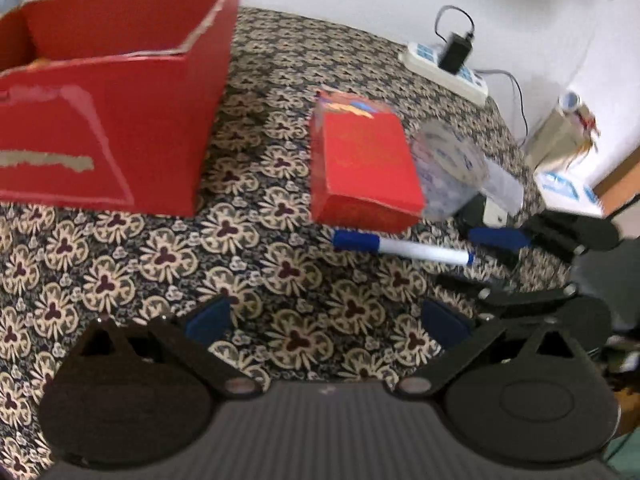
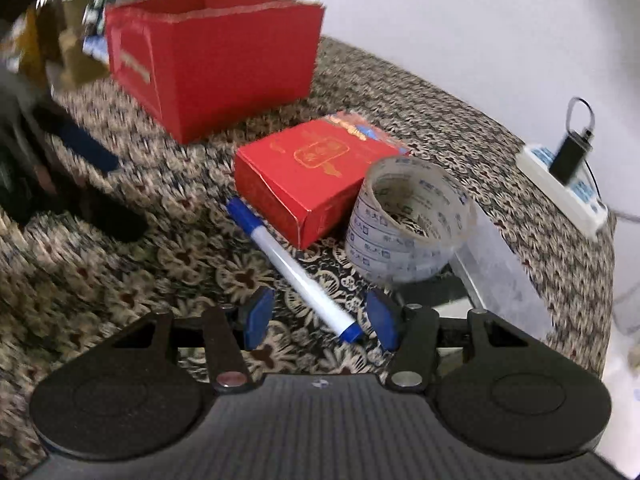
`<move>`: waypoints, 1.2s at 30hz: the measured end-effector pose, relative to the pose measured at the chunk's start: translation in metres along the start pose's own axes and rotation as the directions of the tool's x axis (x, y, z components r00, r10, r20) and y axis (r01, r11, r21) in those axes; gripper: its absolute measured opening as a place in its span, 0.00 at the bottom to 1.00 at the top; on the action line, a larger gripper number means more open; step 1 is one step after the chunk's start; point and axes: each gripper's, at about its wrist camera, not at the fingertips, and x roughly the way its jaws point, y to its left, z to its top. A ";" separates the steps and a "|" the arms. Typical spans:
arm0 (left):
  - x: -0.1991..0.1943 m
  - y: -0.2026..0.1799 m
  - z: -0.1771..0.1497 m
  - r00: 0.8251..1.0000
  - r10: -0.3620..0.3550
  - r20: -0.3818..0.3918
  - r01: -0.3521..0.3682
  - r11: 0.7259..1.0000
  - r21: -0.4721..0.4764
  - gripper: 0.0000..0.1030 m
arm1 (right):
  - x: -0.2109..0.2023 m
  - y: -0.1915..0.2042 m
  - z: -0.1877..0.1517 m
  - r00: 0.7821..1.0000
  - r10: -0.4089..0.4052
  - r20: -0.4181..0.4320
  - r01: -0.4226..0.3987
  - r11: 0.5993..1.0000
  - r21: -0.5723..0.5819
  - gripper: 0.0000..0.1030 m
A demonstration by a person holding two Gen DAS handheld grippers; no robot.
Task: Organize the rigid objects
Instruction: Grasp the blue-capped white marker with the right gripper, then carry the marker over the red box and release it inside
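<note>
we see a room in a home, judged from its furnishings. a round table carries a patterned cloth (image 1: 280,208) with a repeated floral motif in cream, black and dark red. behind it stands a plain white wall (image 2: 460,20). a white power strip (image 2: 560,184) lies at the table's edge with 1 black charger (image 2: 570,156) plugged in. household items rest on the cloth: an open red box (image 2: 224,64), 1 small red carton (image 2: 304,176), a roll of printed tape (image 2: 408,216) and a marker (image 2: 292,268). blurred packaging crowds the far side.
</note>
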 end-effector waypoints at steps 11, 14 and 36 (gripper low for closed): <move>0.012 -0.007 0.023 0.990 -0.128 -0.052 0.123 0.988 -0.092 0.87 | 0.003 -0.010 0.004 0.985 0.101 -0.139 -0.096 0.994 0.043 0.02; 0.023 -0.016 0.027 0.987 -0.143 -0.078 0.133 0.983 -0.129 0.87 | -0.005 -0.004 -0.004 0.984 0.103 -0.146 -0.088 0.991 0.104 0.00; 0.082 -0.097 0.025 0.969 -0.062 -0.240 0.048 0.997 -0.066 0.13 | -0.064 0.026 -0.065 0.996 0.084 0.015 -0.079 0.843 0.531 0.00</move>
